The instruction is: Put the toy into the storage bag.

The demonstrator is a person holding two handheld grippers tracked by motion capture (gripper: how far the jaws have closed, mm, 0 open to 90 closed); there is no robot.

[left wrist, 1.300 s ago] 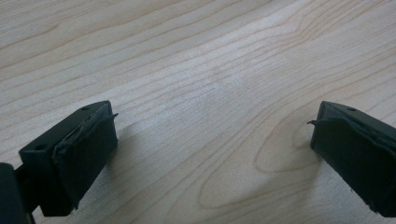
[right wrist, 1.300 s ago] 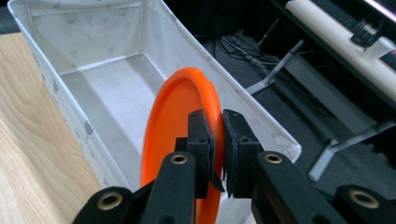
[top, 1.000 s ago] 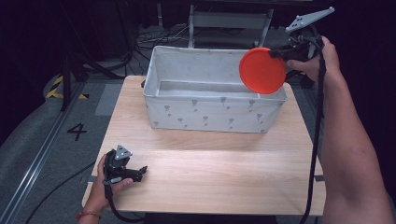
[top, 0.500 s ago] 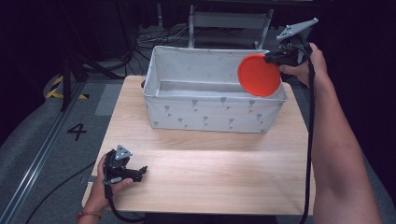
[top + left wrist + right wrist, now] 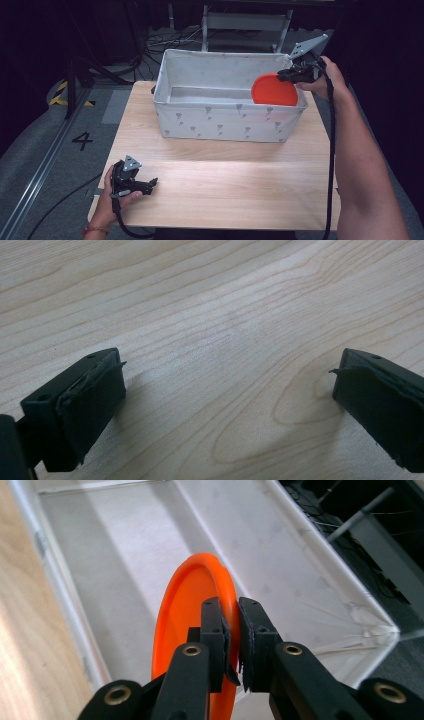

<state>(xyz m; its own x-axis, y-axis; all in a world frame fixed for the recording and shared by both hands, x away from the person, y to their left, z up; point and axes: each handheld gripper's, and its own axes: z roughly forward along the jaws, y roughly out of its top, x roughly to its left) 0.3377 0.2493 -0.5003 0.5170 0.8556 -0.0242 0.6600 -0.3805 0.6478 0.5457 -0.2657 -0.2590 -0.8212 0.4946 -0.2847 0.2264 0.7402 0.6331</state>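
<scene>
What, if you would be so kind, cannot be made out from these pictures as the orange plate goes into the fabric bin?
- Lower part of the orange plate: high view, hidden behind the front wall of the fabric bin.
- Plate's near edge: right gripper view, covered by the right tongs, shut on its rim.
- Bin floor beneath the plate: both views, screened by plate and wall.
- Left tongs: high view, too small to judge; the left gripper view shows them open.
</scene>
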